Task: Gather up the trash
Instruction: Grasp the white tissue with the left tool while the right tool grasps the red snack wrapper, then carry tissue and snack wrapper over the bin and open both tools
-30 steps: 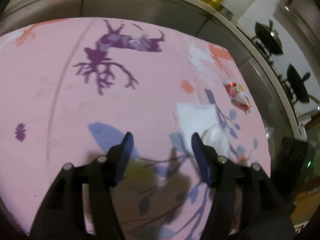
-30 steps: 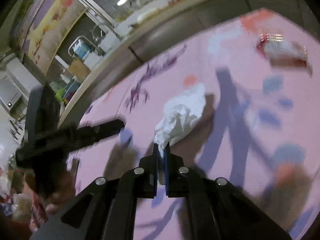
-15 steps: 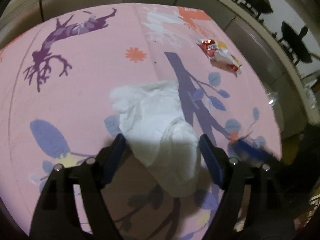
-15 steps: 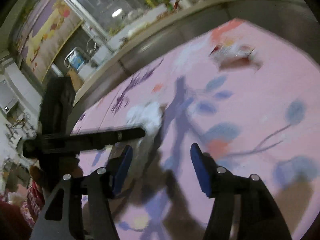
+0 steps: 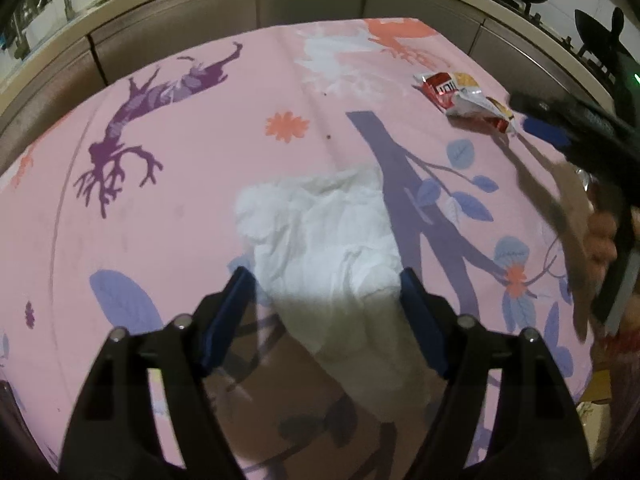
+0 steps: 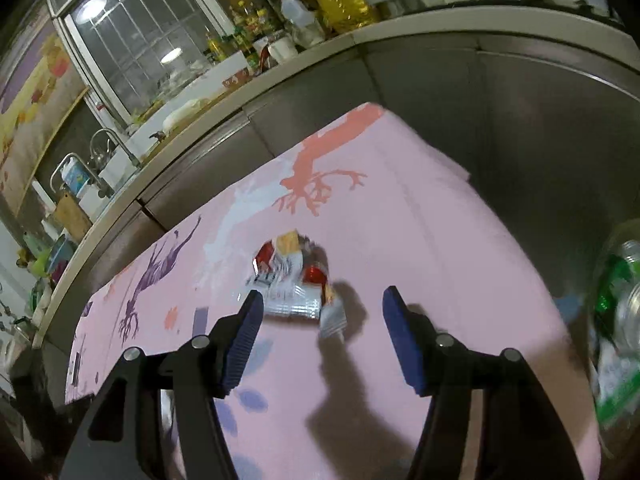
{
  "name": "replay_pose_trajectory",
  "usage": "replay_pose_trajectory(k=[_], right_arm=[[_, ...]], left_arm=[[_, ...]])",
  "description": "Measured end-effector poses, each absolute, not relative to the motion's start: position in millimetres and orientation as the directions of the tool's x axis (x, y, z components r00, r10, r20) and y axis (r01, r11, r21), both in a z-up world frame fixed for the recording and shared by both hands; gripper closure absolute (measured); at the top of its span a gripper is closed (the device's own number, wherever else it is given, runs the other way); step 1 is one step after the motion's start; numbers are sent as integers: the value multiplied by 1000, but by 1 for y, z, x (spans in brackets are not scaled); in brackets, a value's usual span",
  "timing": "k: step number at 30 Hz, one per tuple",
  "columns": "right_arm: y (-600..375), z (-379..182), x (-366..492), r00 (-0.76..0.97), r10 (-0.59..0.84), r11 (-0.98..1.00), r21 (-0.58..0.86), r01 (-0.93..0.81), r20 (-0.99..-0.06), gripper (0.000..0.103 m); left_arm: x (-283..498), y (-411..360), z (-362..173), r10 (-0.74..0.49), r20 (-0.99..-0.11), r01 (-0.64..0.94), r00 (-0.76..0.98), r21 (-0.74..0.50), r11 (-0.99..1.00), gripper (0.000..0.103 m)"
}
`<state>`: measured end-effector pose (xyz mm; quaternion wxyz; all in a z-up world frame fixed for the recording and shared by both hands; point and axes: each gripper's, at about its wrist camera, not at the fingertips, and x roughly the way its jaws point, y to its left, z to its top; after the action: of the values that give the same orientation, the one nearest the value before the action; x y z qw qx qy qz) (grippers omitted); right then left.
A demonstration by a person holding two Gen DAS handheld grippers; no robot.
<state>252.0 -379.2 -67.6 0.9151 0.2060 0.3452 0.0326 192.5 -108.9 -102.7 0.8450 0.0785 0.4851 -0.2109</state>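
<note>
Two pieces of trash are lying on the pink printed tablecloth (image 5: 192,184): one crumpled white tissue (image 5: 328,240) and one red-and-silver snack wrapper (image 5: 464,100). The tissue is sitting near the middle of the cloth in the left wrist view, its long axis running from the upper left toward the lower right of that view, with its nearer end reaching in between the blue pads of the left gripper (image 5: 326,312). That gripper's jaws are closing at this moment, standing wide apart with the tissue between them; the right pad appears to be at the tissue's edge, while the left pad is showing a gap, so no grip is being made. The wrapper is lying toward the far right corner of the cloth, well apart from the tissue, flattened and creased, its long axis running diagonally from the red end at the far left to the silver end at the near right. In the right wrist view the right gripper (image 6: 322,336) is pointing at the wrapper (image 6: 294,280), with its fingers spread wide and holding nothing; the wrapper is lying just beyond the fingertips. One clear plastic bag (image 6: 618,344) holding green-and-white items is showing at the right edge of that view. One person's hand (image 5: 600,236) is gripping the right gripper's handle.
</note>
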Motion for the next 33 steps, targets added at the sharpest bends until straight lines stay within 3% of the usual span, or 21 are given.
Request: replay_pose_trajectory(k=[2,4,5,6,7,9,17,26,33], right_arm=[[-374,-72,268,736,216,914,397,78,-642,43],[-367,-74,273,732,220,922,383,61,-645,44],[-362,-75,274,724,232,925,378,42,-649,58],[-356,-78,275,709,254,921,389,31,-658,81],[-352,-79,273,705,270,913,406,28,-655,87],[-344,-76,258,714,304,899,438,6,-631,92],[-349,-56,166,786,305,876,482,-10,-538,93],[-494,-54,46,893,-64,777,540,324,-445,93],[-575,-78,9,831,-243,697,505,508,-500,92]], left_arm=[[193,-109,-101,-287,-847,440,447,-72,895,49],[195,-110,-99,-309,-845,446,436,-96,890,73],[196,-110,-98,-332,-845,455,420,-120,882,79],[196,-110,-98,-342,-844,458,413,-132,879,86],[196,-110,-96,-343,-843,459,416,-131,879,90],[194,-110,-93,-355,-840,463,410,-144,875,92],[180,-110,-68,-531,-790,498,306,-343,796,92],[160,-238,-30,-599,-772,690,214,-315,652,92],[136,-381,-21,-628,-773,817,95,-300,493,92]])
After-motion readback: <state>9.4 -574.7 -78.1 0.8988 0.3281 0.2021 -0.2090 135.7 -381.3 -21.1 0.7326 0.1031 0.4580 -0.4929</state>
